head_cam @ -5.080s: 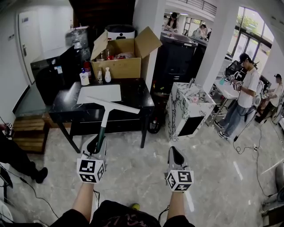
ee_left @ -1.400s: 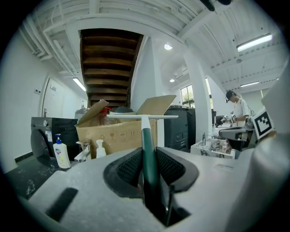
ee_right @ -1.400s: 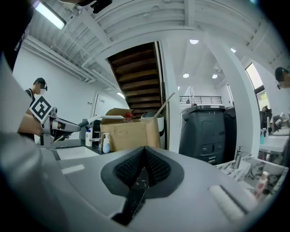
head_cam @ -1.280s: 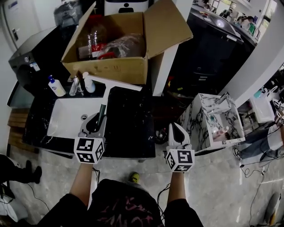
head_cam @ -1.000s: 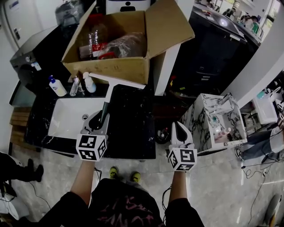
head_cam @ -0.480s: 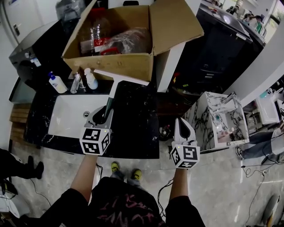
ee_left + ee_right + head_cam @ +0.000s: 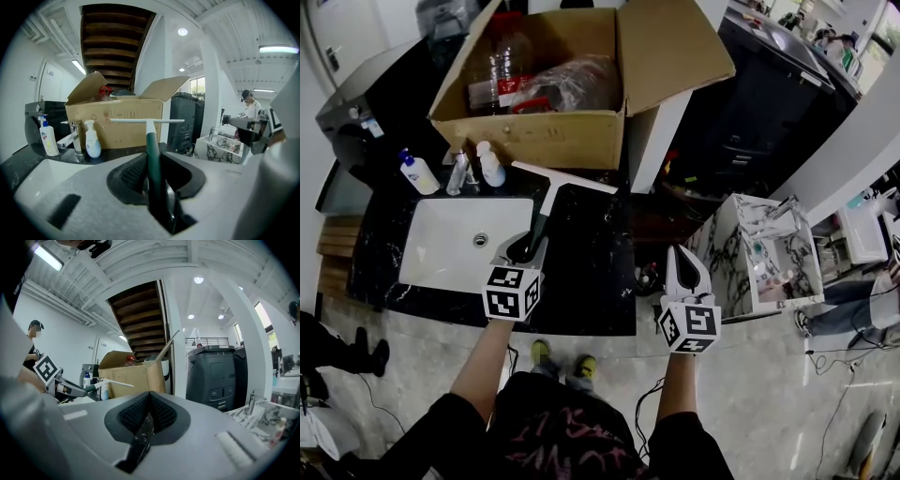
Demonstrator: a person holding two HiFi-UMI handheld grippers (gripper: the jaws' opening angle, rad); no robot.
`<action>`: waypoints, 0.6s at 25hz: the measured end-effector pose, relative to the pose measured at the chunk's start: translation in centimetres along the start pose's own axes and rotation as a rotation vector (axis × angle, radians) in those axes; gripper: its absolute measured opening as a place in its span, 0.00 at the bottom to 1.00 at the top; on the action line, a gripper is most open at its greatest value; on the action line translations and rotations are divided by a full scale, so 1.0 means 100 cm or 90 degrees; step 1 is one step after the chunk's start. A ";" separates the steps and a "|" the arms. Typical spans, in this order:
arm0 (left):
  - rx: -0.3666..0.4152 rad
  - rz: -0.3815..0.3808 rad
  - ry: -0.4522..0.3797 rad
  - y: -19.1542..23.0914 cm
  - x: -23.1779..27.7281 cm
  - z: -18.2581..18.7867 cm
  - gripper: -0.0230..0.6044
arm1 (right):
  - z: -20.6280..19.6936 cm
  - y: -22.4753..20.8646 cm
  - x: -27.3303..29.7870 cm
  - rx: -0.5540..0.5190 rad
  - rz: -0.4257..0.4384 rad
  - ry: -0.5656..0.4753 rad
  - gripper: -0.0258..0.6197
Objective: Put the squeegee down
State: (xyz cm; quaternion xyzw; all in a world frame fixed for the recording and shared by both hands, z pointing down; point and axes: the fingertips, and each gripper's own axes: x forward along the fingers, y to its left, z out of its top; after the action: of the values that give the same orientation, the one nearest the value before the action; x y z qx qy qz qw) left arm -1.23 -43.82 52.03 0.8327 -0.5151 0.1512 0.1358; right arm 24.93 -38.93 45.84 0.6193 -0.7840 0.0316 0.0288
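Observation:
The squeegee has a white blade [image 7: 563, 177] and a dark green handle [image 7: 542, 221]. My left gripper [image 7: 525, 251] is shut on the handle's lower end and holds it low over the black counter [image 7: 586, 272], just right of the white sink basin [image 7: 441, 246]. The blade points toward the cardboard box [image 7: 534, 141]. In the left gripper view the handle [image 7: 152, 154] runs up between the pads to the level blade [image 7: 146, 121]. My right gripper [image 7: 682, 265] hangs off the counter's right end, shut with nothing in it; its pads [image 7: 140, 414] meet.
A soap bottle [image 7: 416, 174], a faucet [image 7: 456, 173] and a spray bottle [image 7: 490, 165] stand behind the basin. A marble-patterned cabinet [image 7: 761, 255] sits to the right, with a dark bin [image 7: 750, 103] behind it. A person [image 7: 248, 105] stands far right.
My left gripper has sunk and shifted right with the squeegee, from over the basin's edge to the dark counter. The right gripper has barely moved.

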 end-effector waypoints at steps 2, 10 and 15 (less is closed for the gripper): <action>-0.004 -0.001 0.015 -0.001 0.003 -0.009 0.19 | -0.002 0.001 0.001 0.004 0.001 0.002 0.05; -0.017 -0.009 0.069 -0.007 0.013 -0.038 0.19 | -0.002 0.002 0.004 0.012 0.009 -0.003 0.05; -0.023 -0.012 0.103 -0.011 0.018 -0.059 0.19 | -0.004 0.001 0.004 0.011 0.007 0.002 0.05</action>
State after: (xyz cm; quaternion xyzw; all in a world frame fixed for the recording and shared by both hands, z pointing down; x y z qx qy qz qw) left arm -0.17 -42.55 58.04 0.8202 -0.4969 0.2073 0.1933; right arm 24.69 -39.26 46.24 0.6154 -0.7869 0.0394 0.0245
